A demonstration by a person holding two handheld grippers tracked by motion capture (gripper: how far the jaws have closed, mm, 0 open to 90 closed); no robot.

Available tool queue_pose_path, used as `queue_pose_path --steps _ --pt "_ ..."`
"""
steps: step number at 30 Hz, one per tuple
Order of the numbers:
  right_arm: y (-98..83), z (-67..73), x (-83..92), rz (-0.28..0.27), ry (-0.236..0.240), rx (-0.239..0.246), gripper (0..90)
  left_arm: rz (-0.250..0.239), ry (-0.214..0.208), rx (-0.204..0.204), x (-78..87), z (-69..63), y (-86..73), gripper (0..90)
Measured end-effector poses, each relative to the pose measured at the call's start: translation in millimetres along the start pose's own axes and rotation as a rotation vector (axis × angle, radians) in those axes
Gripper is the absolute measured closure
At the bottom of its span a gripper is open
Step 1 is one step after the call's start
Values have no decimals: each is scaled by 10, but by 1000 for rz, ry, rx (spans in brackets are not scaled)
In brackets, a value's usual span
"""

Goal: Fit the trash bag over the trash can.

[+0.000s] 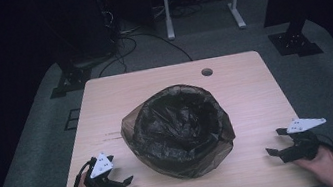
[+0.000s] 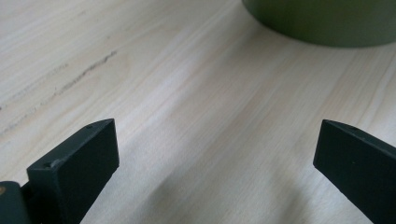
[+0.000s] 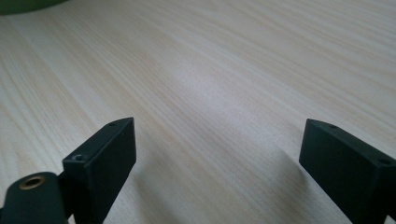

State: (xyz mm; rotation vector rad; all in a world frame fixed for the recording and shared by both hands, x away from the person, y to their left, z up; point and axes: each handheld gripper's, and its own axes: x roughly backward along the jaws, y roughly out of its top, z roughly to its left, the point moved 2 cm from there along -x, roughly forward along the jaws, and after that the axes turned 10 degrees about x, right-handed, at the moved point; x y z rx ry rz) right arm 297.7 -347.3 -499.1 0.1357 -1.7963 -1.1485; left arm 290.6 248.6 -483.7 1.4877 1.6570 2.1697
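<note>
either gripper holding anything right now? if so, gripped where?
Nothing is held. The left gripper and right gripper both rest open on the table, jaws spread with bare wood between them, either side of the bag-lined bin and apart from it.

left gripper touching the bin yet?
No. In the high view the left gripper sits open on the table, with bare wood between it and the bin with its black bag.

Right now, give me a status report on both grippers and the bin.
Left gripper open, empty, near table edge. Right gripper open, empty. Bin with black bag centred between them, untouched. Nothing in the way.
</note>
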Motion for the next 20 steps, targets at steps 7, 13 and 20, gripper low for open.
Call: queue_pose_path --steps 7,13,20 --pt "6 28 -35 35 -11 23 96 49 4 -6 -72 13 -77 0" --pt "6 30 -36 36 -13 25 97 43 -7 20 -71 32 -99 0" --pt "3 53 -30 38 -32 8 98 72 -26 93 -95 99 -93 0"
